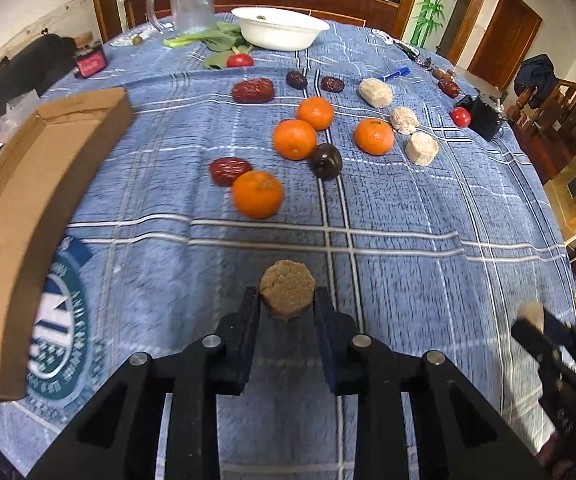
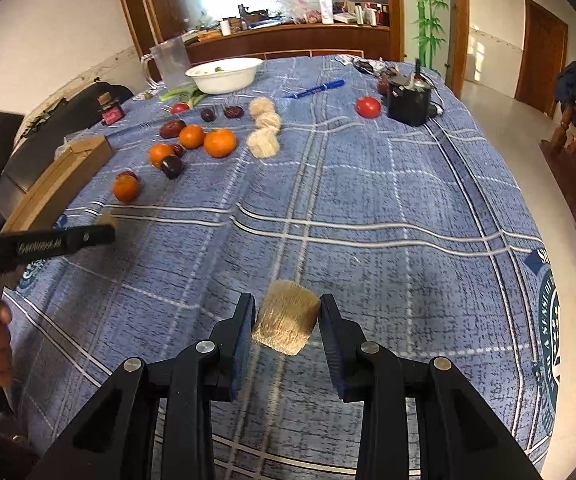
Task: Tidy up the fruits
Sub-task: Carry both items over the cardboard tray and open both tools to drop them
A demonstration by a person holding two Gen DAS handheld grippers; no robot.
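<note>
the left gripper (image 1: 287, 300) had its jaws clamped on a brown, round, grainy cake (image 1: 286, 289), held above the near part of the blue plaid tablecloth (image 1: 408, 208). the right gripper (image 2: 287, 312) had its jaws clamped on a pale, fibrous, block-shaped cake (image 2: 286, 317), also held above the near cloth.

in the left wrist view, the fruit lay in a loose group in the middle of the table. four orange mandarins (image 1: 295, 139) sat there, the nearest one (image 1: 257, 194) touching a wrinkled red date (image 1: 229, 170) on its far left. a dark round plum (image 1: 326, 161) lay just beside the middle mandarin. three more pale cakes (image 1: 421, 148) formed a row to the right of the mandarins. a larger red date (image 1: 253, 90) and two dark dried fruits (image 1: 296, 79) lay farther back. an open brown cardboard box (image 1: 39, 184) stood at the left edge. a white round bowl (image 1: 279, 27) and a clear glass mug (image 1: 188, 0) stood at the far side, with green leaves (image 1: 207, 40) beside the bowl. a small red tomato (image 1: 460, 116) lay at the right beside a black object (image 1: 486, 118).
</note>
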